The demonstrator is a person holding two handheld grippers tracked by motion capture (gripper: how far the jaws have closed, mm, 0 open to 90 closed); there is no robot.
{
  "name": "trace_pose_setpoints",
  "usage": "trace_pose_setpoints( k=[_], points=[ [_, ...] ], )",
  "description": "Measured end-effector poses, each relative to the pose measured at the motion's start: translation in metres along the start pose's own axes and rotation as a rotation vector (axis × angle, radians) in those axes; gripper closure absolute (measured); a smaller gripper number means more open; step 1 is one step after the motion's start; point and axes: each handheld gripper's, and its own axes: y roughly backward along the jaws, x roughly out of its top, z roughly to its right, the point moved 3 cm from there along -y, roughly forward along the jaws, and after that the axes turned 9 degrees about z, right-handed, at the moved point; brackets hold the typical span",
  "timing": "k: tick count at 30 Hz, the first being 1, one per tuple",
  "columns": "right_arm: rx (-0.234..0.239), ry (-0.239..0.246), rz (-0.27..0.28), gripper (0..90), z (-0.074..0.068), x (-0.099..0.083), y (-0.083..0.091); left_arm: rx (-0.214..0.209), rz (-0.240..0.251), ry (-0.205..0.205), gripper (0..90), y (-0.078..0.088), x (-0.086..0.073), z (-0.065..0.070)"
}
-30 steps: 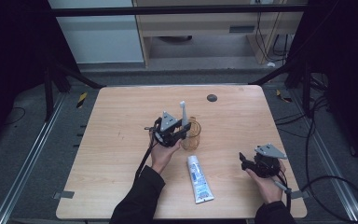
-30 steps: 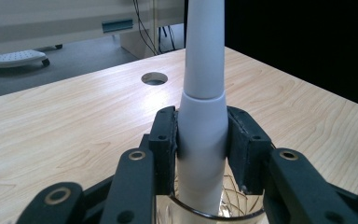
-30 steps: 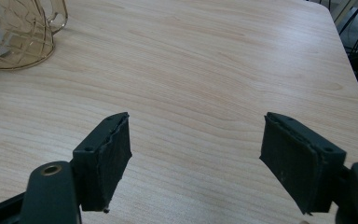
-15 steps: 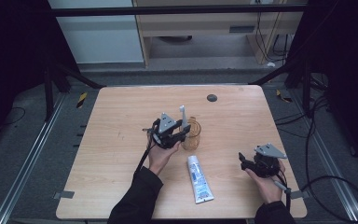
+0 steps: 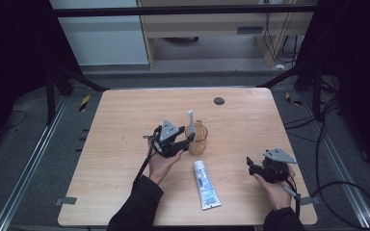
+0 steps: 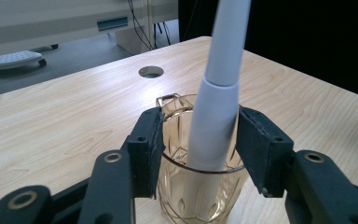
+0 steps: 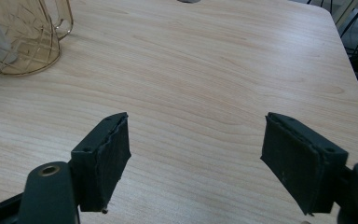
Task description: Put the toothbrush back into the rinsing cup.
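The left gripper (image 5: pixel 189 139) has slipped a little to the left and toward the person since a second ago, while the toothbrush (image 5: pixel 190 120) has kept its place standing in the amber cup (image 5: pixel 199 137). In the left gripper view its jaws stand either side of the toothbrush handle (image 6: pixel 216 112), with a gap showing at each pad, so I judge the grip is let go and the brush has just been dropped into the cup (image 6: pixel 200 186); whether one pad still brushes the handle is hard to tell. The brush head runs off the top of that view, and its foot is blurred behind the patterned glass. Nearer the person lies the toothpaste tube (image 5: pixel 206 185), flat on the table (image 5: pixel 115 120) and unmoved. The right gripper (image 5: pixel 249 166) waits well apart at the right, jaws wide and holding nothing; its own view catches the cup (image 7: pixel 25 37) cut off at the corner.
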Motion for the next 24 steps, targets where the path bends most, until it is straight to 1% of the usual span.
trace_pose_setpoints(
  k=[8, 11, 15, 18, 21, 24],
  points=[
    [0.014, -0.005, 0.013, 24.0, -0.004, 0.005, 0.003, 0.014, -0.021, -0.027, 48.1, 0.017, 0.003, -0.004],
    [0.034, 0.002, 0.015, 25.3, -0.007, 0.007, 0.004, 0.020, -0.028, -0.016, 47.9, 0.024, 0.004, -0.006],
    [0.061, 0.009, 0.024, 27.4, -0.013, 0.012, 0.006, 0.031, -0.063, -0.043, 47.6, 0.032, 0.004, -0.006],
    [0.069, 0.009, 0.026, 29.5, -0.015, 0.013, 0.007, 0.035, -0.078, -0.047, 47.6, 0.041, 0.001, -0.007],
    [0.089, 0.014, 0.025, 32.2, -0.019, 0.015, 0.008, 0.047, -0.093, -0.037, 48.1, 0.050, -0.003, -0.010],
    [0.112, 0.021, 0.020, 34.8, -0.024, 0.016, 0.009, 0.048, -0.124, -0.049, 49.5, 0.058, -0.011, -0.010]
  ],
)
